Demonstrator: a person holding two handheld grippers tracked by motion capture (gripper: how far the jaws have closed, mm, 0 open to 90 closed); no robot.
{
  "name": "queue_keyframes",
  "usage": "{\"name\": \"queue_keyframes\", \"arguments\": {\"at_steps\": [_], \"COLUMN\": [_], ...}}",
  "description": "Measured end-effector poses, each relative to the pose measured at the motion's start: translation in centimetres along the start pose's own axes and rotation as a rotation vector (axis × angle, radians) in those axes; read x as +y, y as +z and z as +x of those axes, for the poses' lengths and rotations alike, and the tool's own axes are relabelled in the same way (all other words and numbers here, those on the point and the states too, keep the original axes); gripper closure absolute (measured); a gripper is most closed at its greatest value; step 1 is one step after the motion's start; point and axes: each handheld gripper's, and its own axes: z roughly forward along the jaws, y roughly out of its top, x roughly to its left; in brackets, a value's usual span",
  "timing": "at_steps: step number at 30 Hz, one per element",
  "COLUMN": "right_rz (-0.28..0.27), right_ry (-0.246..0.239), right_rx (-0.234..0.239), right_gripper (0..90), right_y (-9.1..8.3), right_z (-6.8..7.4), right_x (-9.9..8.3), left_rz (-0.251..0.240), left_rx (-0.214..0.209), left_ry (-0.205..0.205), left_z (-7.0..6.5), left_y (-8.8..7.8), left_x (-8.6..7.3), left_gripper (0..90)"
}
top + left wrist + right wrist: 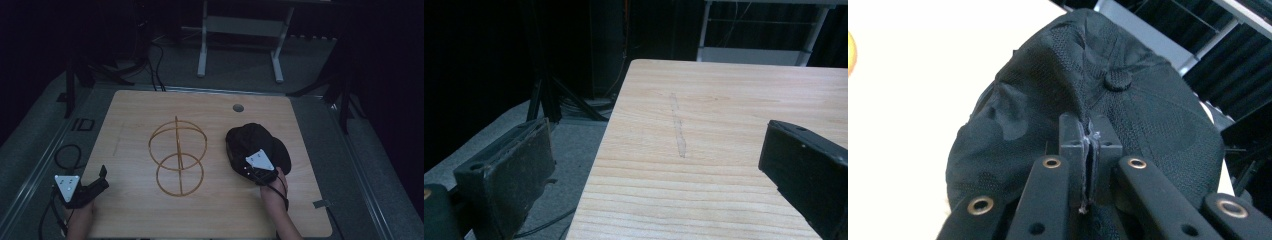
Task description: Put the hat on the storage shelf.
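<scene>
**Right tool pinches the cap; the wire stand waits at nine o'clock**

Right tool (pixel 252 171) has its jaws squeezed tight on a fold of the black cap (pixel 252 142), near the top button (pixel 1118 79). The cap lies on the desk (pixel 130 115), at the right side. The gold wire stand (pixel 177 156) sits in the middle, near the cap at about nine o'clock from it. The right hand is much nearer to both. Left tool (pixel 100 182) rests at the desk's near left corner, jaws wide apart, holding nothing. I think the cap goes left next.
</scene>
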Motion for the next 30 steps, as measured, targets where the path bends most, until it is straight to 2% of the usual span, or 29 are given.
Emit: {"name": "queue_keyframes", "arguments": {"at_steps": [7, 15, 19, 30], "right_rz": [-0.054, -0.104, -0.139, -0.216], "right_ry": [0.044, 0.073, 0.103, 0.128], "right_rx": [0.0, -0.008, -0.009, 0.006], "right_gripper": [87.6, 87.7, 87.8, 87.9], "right_y": [-1.5, -2.9, -4.1, -6.6], "right_z": [-1.4, -3.2, -4.4, -6.7], "right_x": [1.1, 2.1, 2.8, 5.2], "left_rz": [0.001, 0.0, 0.0, 0.001], "left_rx": [0.0, 0.0, 0.001, 0.002], "left_ry": [0.0, 0.0, -0.001, -0.003], "left_z": [0.0, 0.0, 0.0, 0.0], "left_y": [0.0, 0.0, 0.0, 0.0], "left_x": [0.0, 0.0, 0.0, 0.0], "left_gripper": [1.8, 1.8, 1.8, 1.8]}}
